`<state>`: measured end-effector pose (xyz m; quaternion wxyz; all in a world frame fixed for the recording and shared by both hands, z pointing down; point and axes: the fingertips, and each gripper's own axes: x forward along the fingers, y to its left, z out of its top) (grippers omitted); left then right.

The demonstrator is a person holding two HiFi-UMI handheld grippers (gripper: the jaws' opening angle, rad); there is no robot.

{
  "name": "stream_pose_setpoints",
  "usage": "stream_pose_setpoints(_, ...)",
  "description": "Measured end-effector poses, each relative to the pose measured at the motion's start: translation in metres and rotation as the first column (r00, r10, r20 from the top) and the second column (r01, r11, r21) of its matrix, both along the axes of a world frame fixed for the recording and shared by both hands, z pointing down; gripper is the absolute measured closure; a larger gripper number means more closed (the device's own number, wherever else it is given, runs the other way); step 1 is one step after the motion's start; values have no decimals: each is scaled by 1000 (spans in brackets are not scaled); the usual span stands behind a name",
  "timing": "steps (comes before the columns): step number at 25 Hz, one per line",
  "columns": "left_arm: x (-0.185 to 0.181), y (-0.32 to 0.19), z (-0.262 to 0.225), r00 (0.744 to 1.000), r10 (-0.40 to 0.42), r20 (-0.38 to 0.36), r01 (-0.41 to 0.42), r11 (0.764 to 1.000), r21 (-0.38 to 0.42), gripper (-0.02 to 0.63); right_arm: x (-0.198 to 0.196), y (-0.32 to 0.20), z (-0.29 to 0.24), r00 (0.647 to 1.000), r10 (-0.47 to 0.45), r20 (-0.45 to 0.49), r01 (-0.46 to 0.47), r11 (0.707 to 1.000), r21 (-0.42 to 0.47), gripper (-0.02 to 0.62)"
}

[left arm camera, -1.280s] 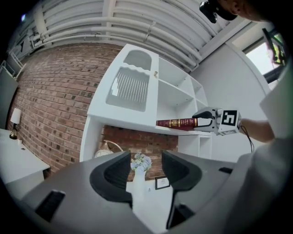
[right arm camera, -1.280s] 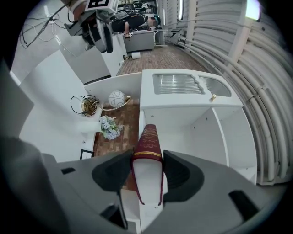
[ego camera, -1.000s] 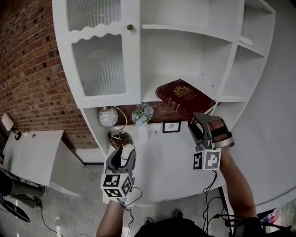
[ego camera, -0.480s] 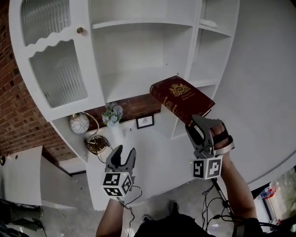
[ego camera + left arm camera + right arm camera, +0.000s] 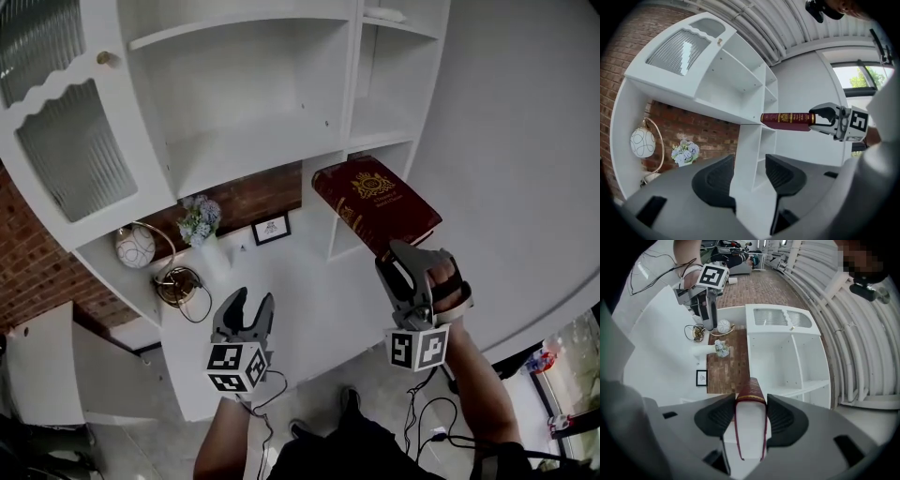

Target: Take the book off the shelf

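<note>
A dark red book (image 5: 375, 202) with a gold crest on its cover is out of the white shelf unit (image 5: 253, 122) and held in the air in front of it. My right gripper (image 5: 406, 267) is shut on the book's near edge; in the right gripper view the book (image 5: 750, 420) sits clamped between both pads, spine pointing away. The left gripper view shows the book (image 5: 786, 119) from the side, gold bands on its spine. My left gripper (image 5: 246, 312) hangs lower left, open and empty, its pads (image 5: 717, 180) apart in front of the shelf's white upright.
The shelf compartments are bare. Below them, against a brick back panel, stand a small bunch of pale flowers (image 5: 198, 217), a framed picture (image 5: 270, 228), a round white ornament (image 5: 135, 247) and a gold wire piece (image 5: 178, 284). A ribbed-glass cabinet door (image 5: 66, 141) is at left.
The view has swung so the shelf now lies further up and left. The right gripper has carried the book away from the shelf opening. The left gripper stays open and low.
</note>
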<state>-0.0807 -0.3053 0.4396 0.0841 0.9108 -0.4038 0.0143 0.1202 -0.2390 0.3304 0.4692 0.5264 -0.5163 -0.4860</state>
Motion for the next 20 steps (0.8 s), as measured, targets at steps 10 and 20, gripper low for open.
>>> stream_pose_setpoints(10, -12, 9, 24, 998, -51, 47, 53, 998, -38, 397, -6, -5, 88, 998, -42, -46, 37, 994, -104, 390)
stream_pose_setpoints(20, -19, 14, 40, 991, -99, 91, 105, 992, -69, 397, -14, -18, 153, 993, -117, -10, 115, 984, -138, 390)
